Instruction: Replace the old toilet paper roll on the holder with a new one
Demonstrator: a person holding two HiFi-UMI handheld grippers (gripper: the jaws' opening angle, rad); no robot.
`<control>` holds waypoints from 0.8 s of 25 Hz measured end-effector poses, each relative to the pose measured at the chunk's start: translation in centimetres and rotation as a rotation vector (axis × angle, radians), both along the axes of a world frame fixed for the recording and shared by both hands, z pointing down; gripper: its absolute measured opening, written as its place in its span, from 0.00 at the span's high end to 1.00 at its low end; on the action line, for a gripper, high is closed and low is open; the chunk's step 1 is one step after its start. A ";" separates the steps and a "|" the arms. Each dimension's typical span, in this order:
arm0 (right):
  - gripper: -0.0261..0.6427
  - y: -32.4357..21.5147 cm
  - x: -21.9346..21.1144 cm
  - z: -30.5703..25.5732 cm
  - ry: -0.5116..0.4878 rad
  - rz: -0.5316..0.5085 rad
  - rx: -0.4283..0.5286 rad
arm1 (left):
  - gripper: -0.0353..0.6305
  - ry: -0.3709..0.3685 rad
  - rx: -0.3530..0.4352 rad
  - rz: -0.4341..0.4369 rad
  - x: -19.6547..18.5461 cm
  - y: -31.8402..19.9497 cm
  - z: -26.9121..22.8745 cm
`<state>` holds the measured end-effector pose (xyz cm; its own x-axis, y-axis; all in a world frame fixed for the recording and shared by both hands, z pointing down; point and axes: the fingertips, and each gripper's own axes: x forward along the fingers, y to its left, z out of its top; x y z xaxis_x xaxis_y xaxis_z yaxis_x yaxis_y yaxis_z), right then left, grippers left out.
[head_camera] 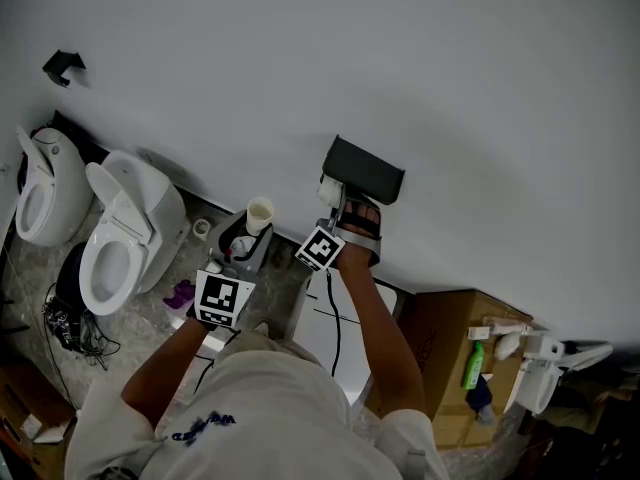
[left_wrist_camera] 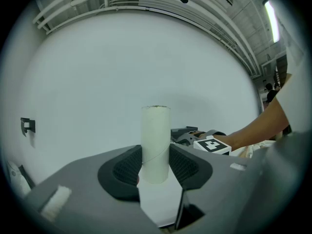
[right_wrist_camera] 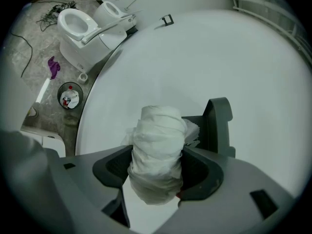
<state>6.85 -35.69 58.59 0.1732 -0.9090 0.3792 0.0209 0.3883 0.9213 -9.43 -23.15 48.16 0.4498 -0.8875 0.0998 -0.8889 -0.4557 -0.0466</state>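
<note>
A plain white wall (head_camera: 420, 88) fills most of the scene, with two white toilets (head_camera: 120, 238) standing on the stone floor (head_camera: 150, 328) at the far left. A brown cardboard box (head_camera: 445, 343) sits at the near right with a green bottle (head_camera: 473, 365) on its top. The dark toilet paper holder (head_camera: 365, 171) is fixed to the wall right of centre. The right tongs (head_camera: 335, 200) reach up to the holder, and their own view shows the jaws of the right tongs (right_wrist_camera: 156, 167) clamped on the new roll (right_wrist_camera: 158, 145), a loosely wound white bundle held upright just in front of the holder's bracket (right_wrist_camera: 218, 123); whether roll and holder touch cannot be told. The left tongs (head_camera: 255, 230) are held lower and to the left, away from the holder. Their jaws (left_wrist_camera: 156, 165) are closed on the old roll (left_wrist_camera: 156, 140), a bare cardboard tube standing upright between the ribbed pads, seen from above as a pale cylinder (head_camera: 259, 214). A small black bracket (head_camera: 63, 66) is fixed on the wall far left, and a purple cloth (head_camera: 181, 293) lies on the floor near the toilets.
</note>
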 end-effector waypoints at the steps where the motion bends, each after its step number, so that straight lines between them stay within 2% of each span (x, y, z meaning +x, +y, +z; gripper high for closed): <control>1: 0.52 -0.1 0.1 0.0 -0.003 -0.007 0.007 | 0.68 0.000 0.000 0.002 0.1 0.0 0.1; 9: 0.51 0.1 -0.1 -0.2 -0.025 -0.003 0.021 | 0.68 -0.005 -0.022 -0.005 -0.7 1.8 0.8; 12: 0.46 0.6 -0.7 -0.7 -0.108 0.000 0.036 | 0.68 -0.009 -0.028 -0.010 -1.2 2.0 0.9; 16: 0.47 2.0 -1.8 -1.4 -0.179 -0.038 0.067 | 0.68 -0.008 -0.019 -0.009 -1.4 2.1 0.6; 20: 0.47 3.5 -1.4 -2.6 -0.310 -0.021 0.083 | 0.68 0.001 -0.004 -0.002 -1.4 2.3 0.1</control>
<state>5.47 -32.23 55.97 0.0416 -0.9411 0.3356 -0.2581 0.3144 0.9136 -10.87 -20.80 48.30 0.4484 -0.8879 0.1027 -0.8897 -0.4545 -0.0444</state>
